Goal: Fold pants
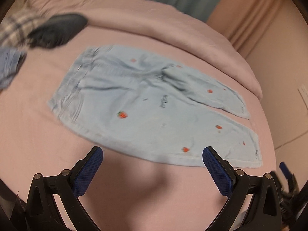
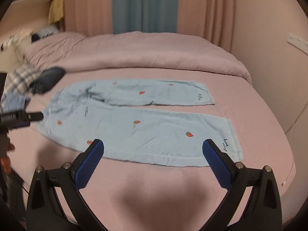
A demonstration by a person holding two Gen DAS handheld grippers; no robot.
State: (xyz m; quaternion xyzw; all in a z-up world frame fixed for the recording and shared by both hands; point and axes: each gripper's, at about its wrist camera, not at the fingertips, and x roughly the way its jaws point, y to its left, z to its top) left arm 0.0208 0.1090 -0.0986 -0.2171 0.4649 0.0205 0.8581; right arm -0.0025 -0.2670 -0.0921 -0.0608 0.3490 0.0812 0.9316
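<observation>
Light blue pants (image 1: 146,104) with small red strawberries lie flat on the pink bed, waistband to the left, both legs spread to the right. They also show in the right wrist view (image 2: 138,123). My left gripper (image 1: 153,152) is open and empty, above the bed just in front of the near leg's edge. My right gripper (image 2: 153,144) is open and empty, hovering over the near edge of the near leg, close to its hem. In the right wrist view the left gripper (image 2: 34,116) shows at the left by the waistband.
A pile of clothes, plaid (image 2: 21,79) and dark (image 2: 48,79), lies left of the waistband. A folded pink duvet (image 2: 134,53) runs along the back of the bed. Curtains (image 2: 144,5) hang behind. The bed's edge (image 2: 288,165) curves at the right.
</observation>
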